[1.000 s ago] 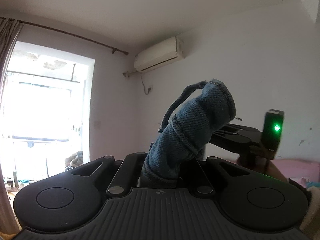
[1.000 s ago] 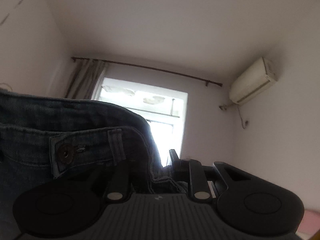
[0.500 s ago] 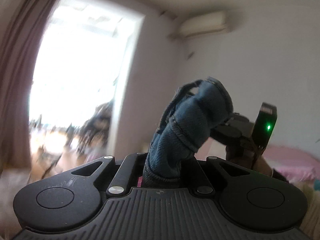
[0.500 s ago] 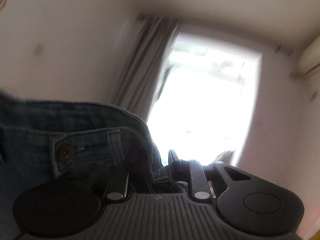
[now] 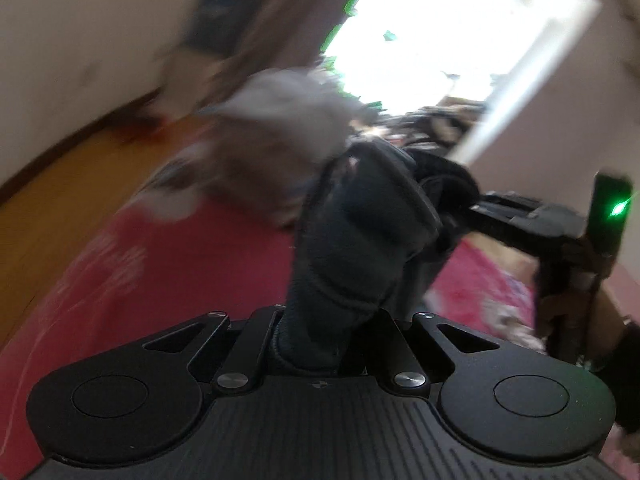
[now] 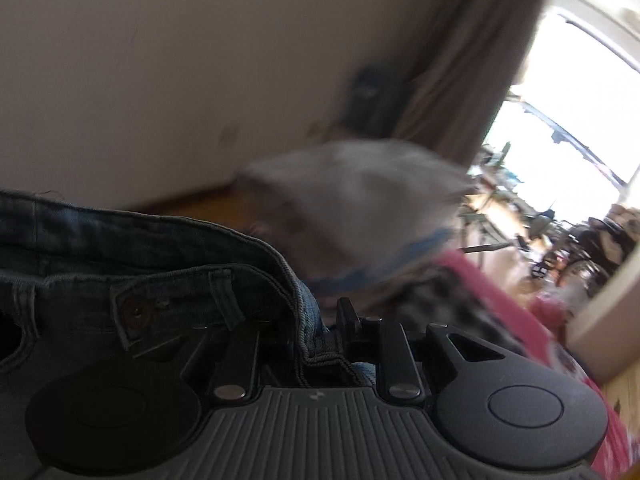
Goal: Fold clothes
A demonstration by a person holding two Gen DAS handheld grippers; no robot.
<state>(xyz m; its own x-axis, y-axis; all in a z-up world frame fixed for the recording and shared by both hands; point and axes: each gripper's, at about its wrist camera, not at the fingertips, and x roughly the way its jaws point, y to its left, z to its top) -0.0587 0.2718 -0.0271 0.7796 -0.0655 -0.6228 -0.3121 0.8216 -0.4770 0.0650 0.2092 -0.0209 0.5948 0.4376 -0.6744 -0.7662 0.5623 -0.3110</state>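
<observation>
A pair of blue jeans is held between both grippers. My left gripper (image 5: 320, 332) is shut on a bunched fold of the jeans (image 5: 360, 240), which stands up dark against the window light. My right gripper (image 6: 320, 352) is shut on the jeans' waistband (image 6: 168, 288), near the metal button (image 6: 134, 312); the denim spreads to the left. The right gripper's body with its green light (image 5: 608, 216) shows at the right of the left wrist view. Both views are motion-blurred.
A bed with a pink-red cover (image 5: 132, 264) lies below. A blurred grey pile of cloth (image 5: 272, 148) sits on it, also in the right wrist view (image 6: 360, 200). Wooden floor (image 5: 72, 176), a brown curtain (image 6: 472, 72) and a bright window (image 5: 448, 28) are beyond.
Both grippers have swung down from pointing at the ceiling and wall to pointing at the bed and floor, still holding the jeans. The views have tilted and blurred.
</observation>
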